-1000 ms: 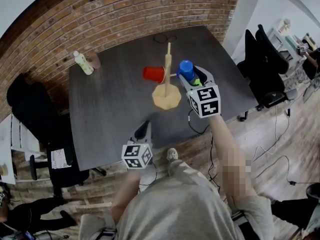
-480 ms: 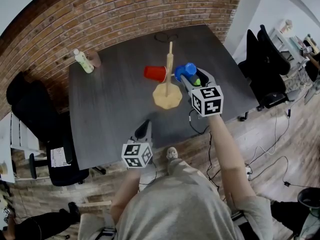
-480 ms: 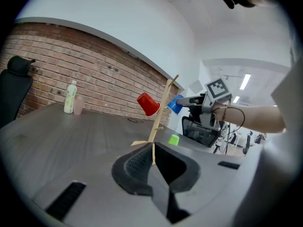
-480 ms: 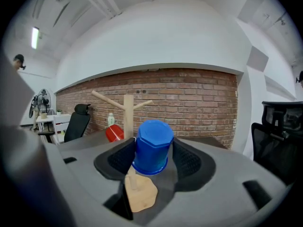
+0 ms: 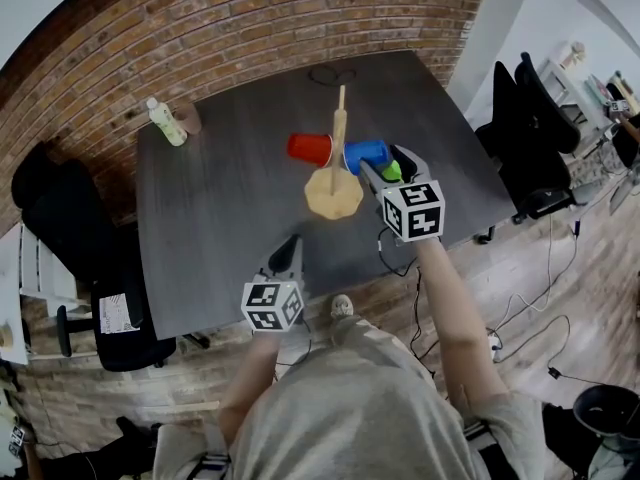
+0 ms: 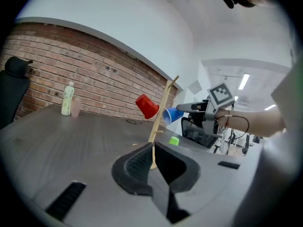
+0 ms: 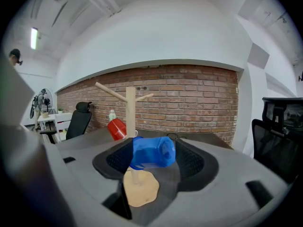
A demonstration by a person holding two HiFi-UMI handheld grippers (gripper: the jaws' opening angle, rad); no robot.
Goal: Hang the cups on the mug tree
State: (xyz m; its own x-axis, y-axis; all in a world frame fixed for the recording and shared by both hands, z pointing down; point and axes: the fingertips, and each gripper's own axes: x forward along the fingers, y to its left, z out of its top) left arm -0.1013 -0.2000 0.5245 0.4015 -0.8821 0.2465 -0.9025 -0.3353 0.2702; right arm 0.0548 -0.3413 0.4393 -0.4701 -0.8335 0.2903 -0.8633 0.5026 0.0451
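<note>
The wooden mug tree (image 5: 334, 190) stands mid-table. A red cup (image 5: 310, 148) hangs on a peg at its left. A blue cup (image 5: 365, 154) lies sideways at the post's right side, mouth toward the post. My right gripper (image 5: 378, 164) has just been opening its jaws; the blue cup (image 7: 152, 151) sits between the spread pads, and a small gap shows at the right pad. In the left gripper view the tree (image 6: 161, 109) carries the red cup (image 6: 147, 106) and the blue cup (image 6: 173, 114). My left gripper (image 5: 288, 257) rests shut near the table's front edge, holding nothing.
A small green object (image 5: 392, 171) sits on the table under the right gripper. A bottle (image 5: 166, 125) and a pinkish cup (image 5: 188, 120) stand at the far left corner. A cable loop (image 5: 330, 75) lies at the far edge. Black office chairs stand left (image 5: 60, 218) and right (image 5: 530, 118).
My right gripper sank a little and rolled, tipping the blue cup from bottom-up to sideways against the post. Its jaws spread wider. The left gripper stayed still.
</note>
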